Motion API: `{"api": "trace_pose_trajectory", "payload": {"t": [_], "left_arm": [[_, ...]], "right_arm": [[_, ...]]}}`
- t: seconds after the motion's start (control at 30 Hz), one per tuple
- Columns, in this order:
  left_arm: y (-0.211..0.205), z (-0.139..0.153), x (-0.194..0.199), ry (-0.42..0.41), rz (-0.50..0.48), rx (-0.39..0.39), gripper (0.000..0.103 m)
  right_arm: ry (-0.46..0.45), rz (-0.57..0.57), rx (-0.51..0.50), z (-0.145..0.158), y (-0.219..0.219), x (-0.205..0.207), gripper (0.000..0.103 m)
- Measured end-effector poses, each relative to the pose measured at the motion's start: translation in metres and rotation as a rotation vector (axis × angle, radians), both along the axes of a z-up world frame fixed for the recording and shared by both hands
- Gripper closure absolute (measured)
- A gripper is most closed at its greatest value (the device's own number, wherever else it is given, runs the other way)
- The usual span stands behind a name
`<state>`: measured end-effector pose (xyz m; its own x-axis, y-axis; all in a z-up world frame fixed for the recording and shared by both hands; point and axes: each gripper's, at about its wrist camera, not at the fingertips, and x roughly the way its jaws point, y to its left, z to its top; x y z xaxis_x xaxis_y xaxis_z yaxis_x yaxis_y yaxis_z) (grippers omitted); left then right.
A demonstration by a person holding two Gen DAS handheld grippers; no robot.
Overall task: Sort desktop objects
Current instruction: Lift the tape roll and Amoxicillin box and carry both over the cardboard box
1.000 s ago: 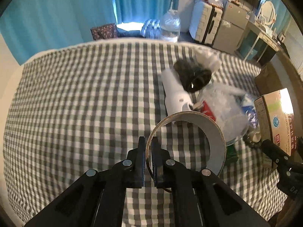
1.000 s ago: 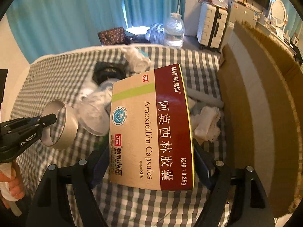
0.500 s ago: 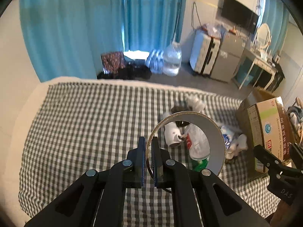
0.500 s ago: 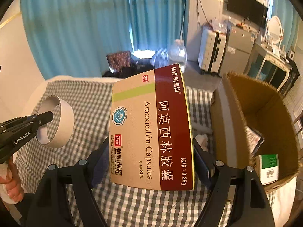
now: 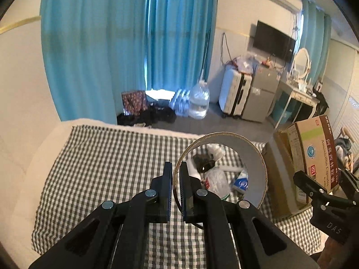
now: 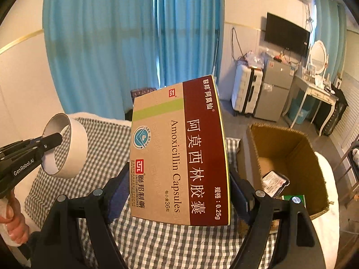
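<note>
My left gripper is shut on the wall of a wide white tape roll, which hangs high above the checked cloth. The right wrist view shows that roll at the left, in the left gripper, with a hand below it. My right gripper is shut on a tan and maroon Amoxicillin capsule box, held by its two long sides. In the left wrist view this box is at the right edge, in the right gripper.
An open cardboard carton stands at the right on the cloth, with a few packets inside. A pile of plastic bags and small items lies on the cloth, seen through the roll. A suitcase and water bottles stand on the floor beyond.
Both grippers have risen well above the cloth with their loads and tilted up, so the room fills the views. The open carton has come fully into the right wrist view.
</note>
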<state>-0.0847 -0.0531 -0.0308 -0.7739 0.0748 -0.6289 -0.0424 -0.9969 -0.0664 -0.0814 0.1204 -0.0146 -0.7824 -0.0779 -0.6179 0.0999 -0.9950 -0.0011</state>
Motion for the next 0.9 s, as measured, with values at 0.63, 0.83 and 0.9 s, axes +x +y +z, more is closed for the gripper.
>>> {"api": "trace_pose_trajectory", "payload": {"t": [0.63, 0.83, 0.9], "left_arm": [[-0.014, 0.057, 0.060, 0.149, -0.018, 0.009, 0.097], [-0.012, 0.065, 0.064, 0.169, -0.025, 0.011, 0.097], [-0.010, 0.068, 0.065, 0.176, -0.029, 0.008, 0.097]], "right_arm": [[0.149, 0.001, 0.001, 0.056, -0.013, 0.075, 0.024], [0.174, -0.013, 0.003, 0.066, -0.006, 0.080, 0.024], [0.181, -0.021, 0.005, 0.068, -0.001, 0.081, 0.024]]}}
